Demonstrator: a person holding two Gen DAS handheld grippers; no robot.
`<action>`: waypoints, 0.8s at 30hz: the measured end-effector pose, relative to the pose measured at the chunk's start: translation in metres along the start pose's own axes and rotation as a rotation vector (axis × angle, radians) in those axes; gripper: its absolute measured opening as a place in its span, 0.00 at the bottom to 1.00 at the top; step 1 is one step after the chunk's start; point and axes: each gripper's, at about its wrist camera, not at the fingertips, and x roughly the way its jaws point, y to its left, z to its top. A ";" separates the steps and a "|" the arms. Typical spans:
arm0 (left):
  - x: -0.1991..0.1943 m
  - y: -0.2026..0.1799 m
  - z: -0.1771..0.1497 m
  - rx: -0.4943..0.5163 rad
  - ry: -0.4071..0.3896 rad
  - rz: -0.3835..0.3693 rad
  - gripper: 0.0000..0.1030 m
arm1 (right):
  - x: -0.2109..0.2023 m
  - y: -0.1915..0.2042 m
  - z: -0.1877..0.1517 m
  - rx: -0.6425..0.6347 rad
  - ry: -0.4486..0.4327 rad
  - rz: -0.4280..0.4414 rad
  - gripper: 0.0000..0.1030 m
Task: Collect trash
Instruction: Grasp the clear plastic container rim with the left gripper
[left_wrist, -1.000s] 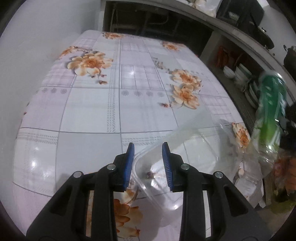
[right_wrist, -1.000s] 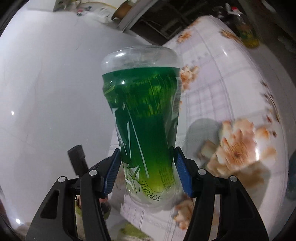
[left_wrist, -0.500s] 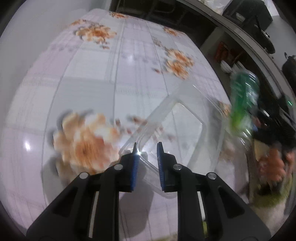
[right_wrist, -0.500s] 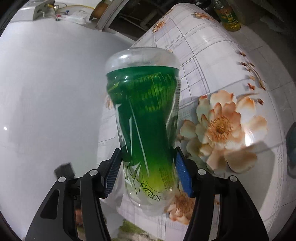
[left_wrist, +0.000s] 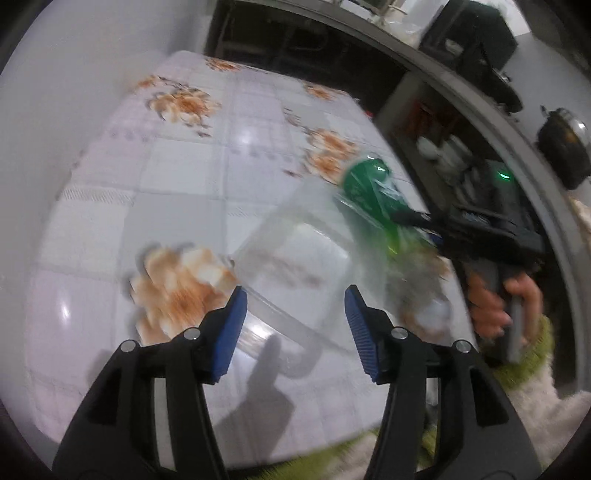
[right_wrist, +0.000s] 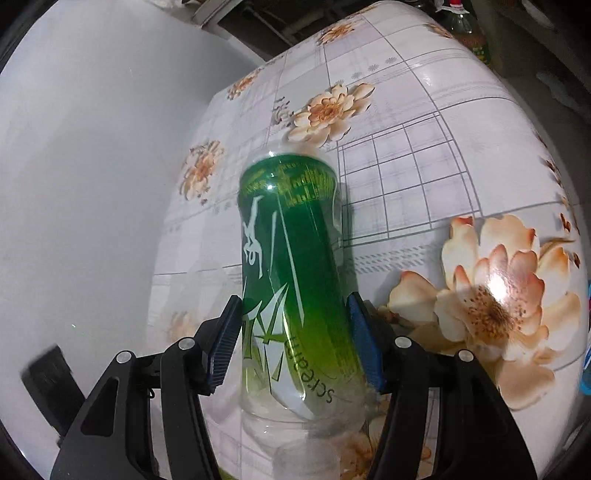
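Floral tablecloth (right_wrist: 461, 155) (glossy), dark shelves (left_wrist: 436, 147)

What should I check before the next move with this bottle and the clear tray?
1. Right gripper grip on the green bottle: ok, both fingers press on its label.
2. Left gripper free: ok, its jaws are opening and neither pad presses on anything.
3. Clear plastic container released: cannot tell whether it rests flat on the floral tablecloth; the view is blurred.
4. Gap between bottle and container: cannot tell, they overlap in the left wrist view.
5. Bin or bag for the trash: cannot tell, none identifiable in either view.
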 end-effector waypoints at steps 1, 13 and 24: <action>0.006 0.001 0.004 0.006 0.006 0.037 0.50 | 0.001 0.002 0.001 -0.008 -0.001 -0.008 0.55; -0.005 -0.011 0.000 0.137 0.110 -0.209 0.57 | -0.004 0.004 -0.007 -0.052 -0.006 -0.029 0.55; 0.059 0.015 0.077 0.113 0.039 0.129 0.66 | -0.010 -0.001 -0.014 -0.025 -0.018 -0.029 0.55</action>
